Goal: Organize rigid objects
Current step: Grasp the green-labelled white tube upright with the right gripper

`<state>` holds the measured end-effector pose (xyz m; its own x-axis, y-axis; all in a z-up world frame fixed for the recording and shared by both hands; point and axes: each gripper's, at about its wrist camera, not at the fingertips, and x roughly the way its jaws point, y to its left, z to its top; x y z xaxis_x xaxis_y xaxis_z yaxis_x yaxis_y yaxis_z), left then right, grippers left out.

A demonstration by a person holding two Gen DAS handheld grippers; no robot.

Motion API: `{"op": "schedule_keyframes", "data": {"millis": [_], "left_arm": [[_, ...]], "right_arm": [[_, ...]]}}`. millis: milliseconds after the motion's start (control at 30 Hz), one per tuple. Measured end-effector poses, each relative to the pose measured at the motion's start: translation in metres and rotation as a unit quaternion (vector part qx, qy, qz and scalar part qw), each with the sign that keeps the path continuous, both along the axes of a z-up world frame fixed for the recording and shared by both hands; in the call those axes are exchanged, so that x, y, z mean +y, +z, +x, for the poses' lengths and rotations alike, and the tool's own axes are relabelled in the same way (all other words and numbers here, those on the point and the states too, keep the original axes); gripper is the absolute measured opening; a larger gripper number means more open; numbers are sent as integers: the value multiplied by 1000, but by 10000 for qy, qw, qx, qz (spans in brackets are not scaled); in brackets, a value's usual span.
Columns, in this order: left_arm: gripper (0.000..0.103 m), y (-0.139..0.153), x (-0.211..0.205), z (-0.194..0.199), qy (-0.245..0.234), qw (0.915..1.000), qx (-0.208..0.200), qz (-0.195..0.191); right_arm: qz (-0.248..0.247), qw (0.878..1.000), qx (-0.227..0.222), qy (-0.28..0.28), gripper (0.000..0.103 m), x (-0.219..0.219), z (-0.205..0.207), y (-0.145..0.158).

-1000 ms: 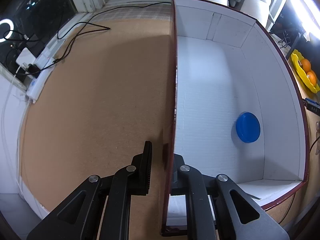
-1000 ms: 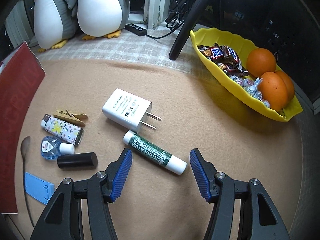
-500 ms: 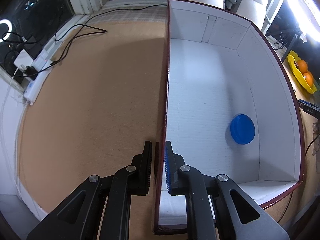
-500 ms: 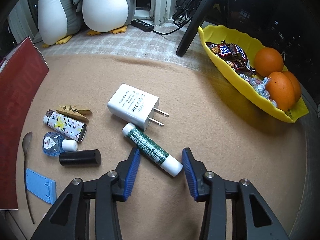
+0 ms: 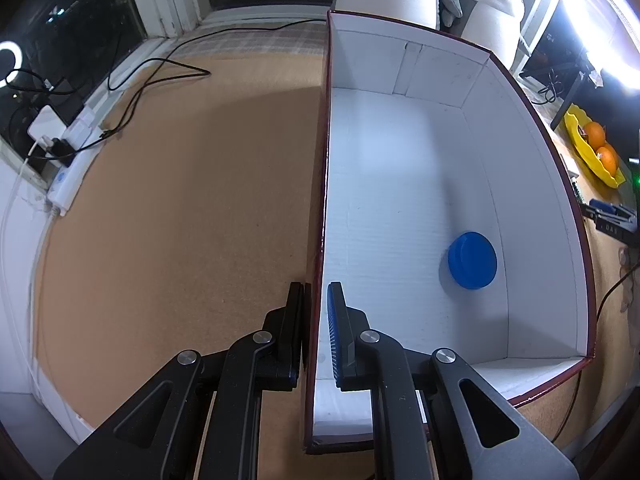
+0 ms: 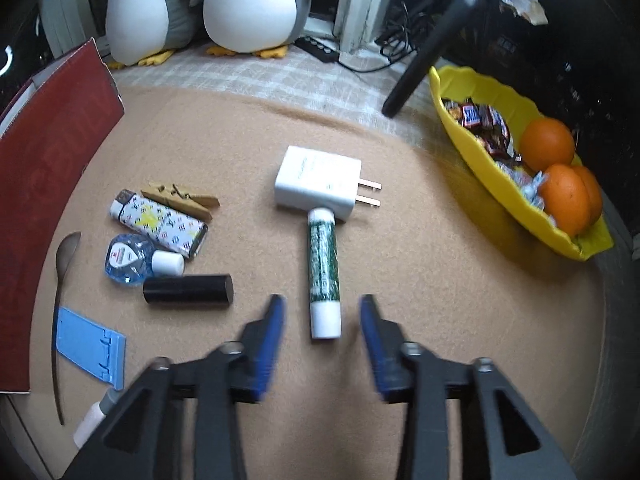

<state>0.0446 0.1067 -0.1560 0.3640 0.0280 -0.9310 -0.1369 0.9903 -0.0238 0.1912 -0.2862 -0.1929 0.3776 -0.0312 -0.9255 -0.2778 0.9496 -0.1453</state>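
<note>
My left gripper (image 5: 318, 304) is shut on the left wall (image 5: 320, 200) of a dark red box with a white inside; one finger is outside, one inside. A blue round lid (image 5: 472, 260) lies in the box. My right gripper (image 6: 320, 320) is open, its fingers on either side of the white cap end of a green and white tube (image 6: 324, 272) lying on the tan mat. A white charger plug (image 6: 320, 182) touches the tube's far end. A patterned lighter (image 6: 160, 228), a clothespin (image 6: 180, 200), a small clear bottle (image 6: 136, 260), a black cylinder (image 6: 188, 290) and a blue stand (image 6: 90, 340) lie to the left.
The red box wall (image 6: 48, 184) stands at the left of the right wrist view, with a spoon (image 6: 60, 300) along it. A yellow dish (image 6: 520, 208) with oranges and sweets is at the right. Plush penguins (image 6: 248, 4) and a black stand leg (image 6: 432, 48) are at the back. Cables (image 5: 152, 76) lie left of the box.
My left gripper has closed onto the box's left wall. My right gripper has turned and come down over the tube, its fingers now lined up along it and narrower than a second ago.
</note>
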Motion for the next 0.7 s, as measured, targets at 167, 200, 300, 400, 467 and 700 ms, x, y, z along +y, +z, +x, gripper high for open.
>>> {"op": "schedule_keyframes", "data": {"millis": [167, 200, 300, 400, 467, 700], "left_arm": [[10, 1, 0, -2, -2, 10000, -30, -20], [10, 2, 0, -2, -2, 10000, -40, -24], [10, 4, 1, -3, 12, 10000, -77, -46], [10, 4, 1, -3, 16, 9999, -95, -54], [10, 4, 2, -4, 25, 9999, -107, -76], [10, 5, 3, -5, 29, 9997, -167, -157]], "right_arm": [[-7, 9999, 111, -38, 42, 4, 16, -2], [-40, 9999, 145, -51, 36, 5, 19, -5], [115, 9996, 223, -85, 22, 5, 21, -8], [171, 9995, 260, -79, 14, 7, 18, -8], [141, 9995, 248, -98, 14, 8, 15, -7], [404, 9985, 151, -345, 14, 0, -5, 0]]}}
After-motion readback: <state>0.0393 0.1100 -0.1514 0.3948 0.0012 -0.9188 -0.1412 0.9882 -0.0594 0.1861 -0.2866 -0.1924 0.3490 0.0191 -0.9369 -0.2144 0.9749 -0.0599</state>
